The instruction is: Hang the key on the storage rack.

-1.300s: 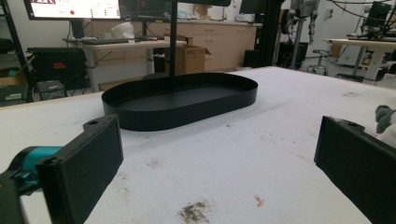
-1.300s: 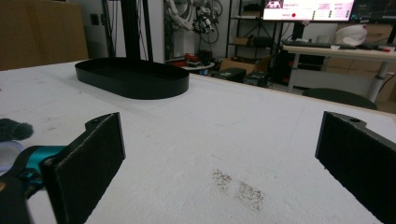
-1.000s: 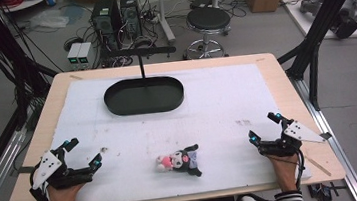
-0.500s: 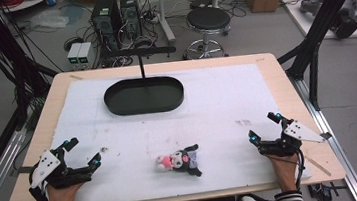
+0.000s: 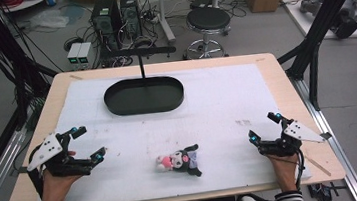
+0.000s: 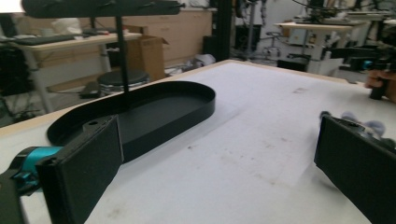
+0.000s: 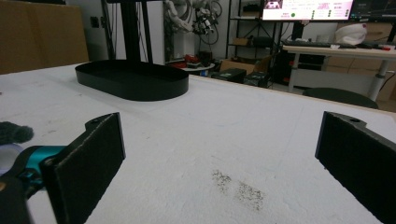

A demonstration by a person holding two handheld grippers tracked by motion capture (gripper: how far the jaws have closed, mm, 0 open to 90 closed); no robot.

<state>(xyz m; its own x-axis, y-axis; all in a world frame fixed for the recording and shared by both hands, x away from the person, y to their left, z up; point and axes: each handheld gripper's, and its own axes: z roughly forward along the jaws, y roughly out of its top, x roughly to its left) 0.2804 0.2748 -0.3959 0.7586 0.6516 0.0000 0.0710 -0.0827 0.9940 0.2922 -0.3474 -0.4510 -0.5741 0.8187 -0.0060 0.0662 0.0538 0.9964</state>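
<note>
So both grippers are just parked near the front edge of the table, jaws spread wide on each, nothing between them. The left gripper [image 5: 83, 143] sits off to one side, the right gripper [image 5: 265, 127] off to the other, and the little plush toy [image 5: 180, 160] lies on the white mat [image 5: 217, 101] between them, well apart from both sets of jaws and nearer the person than the black oval tray [image 5: 144, 95].

What I'd worry about: the toy is soft and lumpy, lying on its side, so a pinch on an ear or a limb could let it flop or slip out mid-lift. A low approach could also just shove it along the mat instead of getting the jaws around it. And the tray has a raised wall, so a low carry might snag the toy on the rim.

The left gripper view catches a bit of the toy peeking past its far jaw, plus the tray's shallow inside. The right gripper view gives a grey smudge on the mat ahead of its jaws, which the overhead barely hints at.
</note>
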